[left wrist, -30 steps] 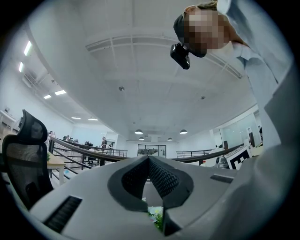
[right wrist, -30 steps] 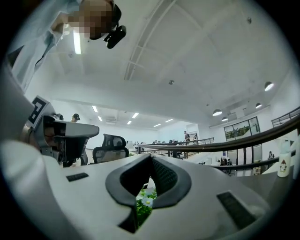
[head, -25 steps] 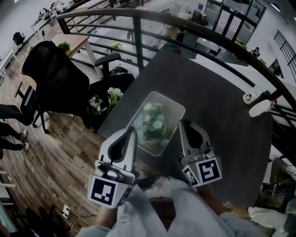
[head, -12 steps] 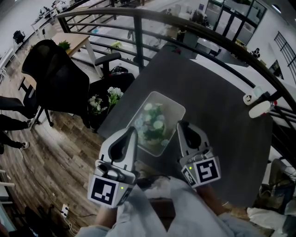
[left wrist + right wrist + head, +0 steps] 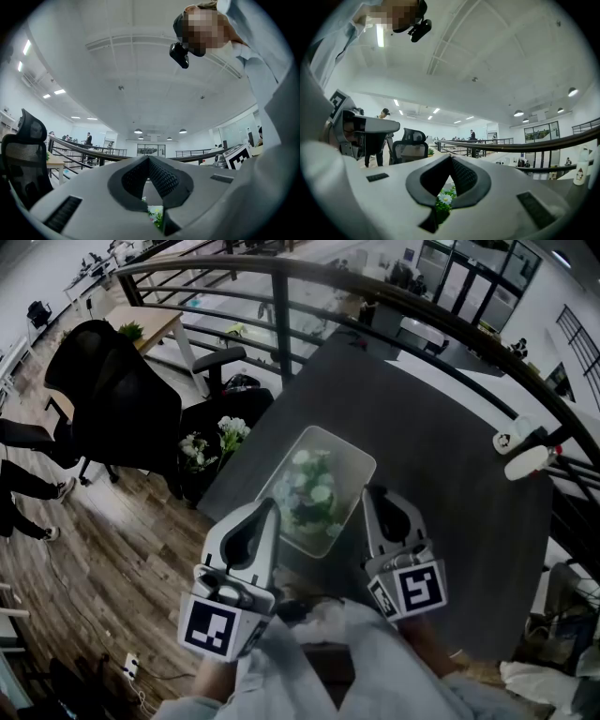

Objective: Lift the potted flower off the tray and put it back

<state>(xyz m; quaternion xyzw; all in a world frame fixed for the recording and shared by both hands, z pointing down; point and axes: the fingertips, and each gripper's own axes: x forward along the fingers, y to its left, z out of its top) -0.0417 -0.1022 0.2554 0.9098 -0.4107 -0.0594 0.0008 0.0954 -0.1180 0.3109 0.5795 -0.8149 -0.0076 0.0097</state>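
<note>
The potted flower (image 5: pixel 312 491), white blooms over green leaves, stands in a pale rectangular tray (image 5: pixel 361 457) on the dark grey table (image 5: pixel 441 427). My left gripper (image 5: pixel 270 505) hovers at the tray's near left side, and my right gripper (image 5: pixel 372 491) at its near right side. Both are shut, with nothing between their jaws, and neither touches the plant. In the left gripper view the jaws of the left gripper (image 5: pixel 149 158) meet at the tip, with the flower (image 5: pixel 157 216) showing below them. In the right gripper view the right gripper (image 5: pixel 451 157) is shut too, and a daisy (image 5: pixel 444 199) peeks through the gap.
A black office chair (image 5: pixel 122 399) and another pot of white flowers (image 5: pixel 211 446) stand on the wooden floor to the left. A dark railing (image 5: pixel 281 296) curves behind the table. Two white bottles (image 5: pixel 520 448) sit at the table's right edge.
Both grippers and the flower have stayed where they were. Only a person's legs at the far left edge have shifted.
</note>
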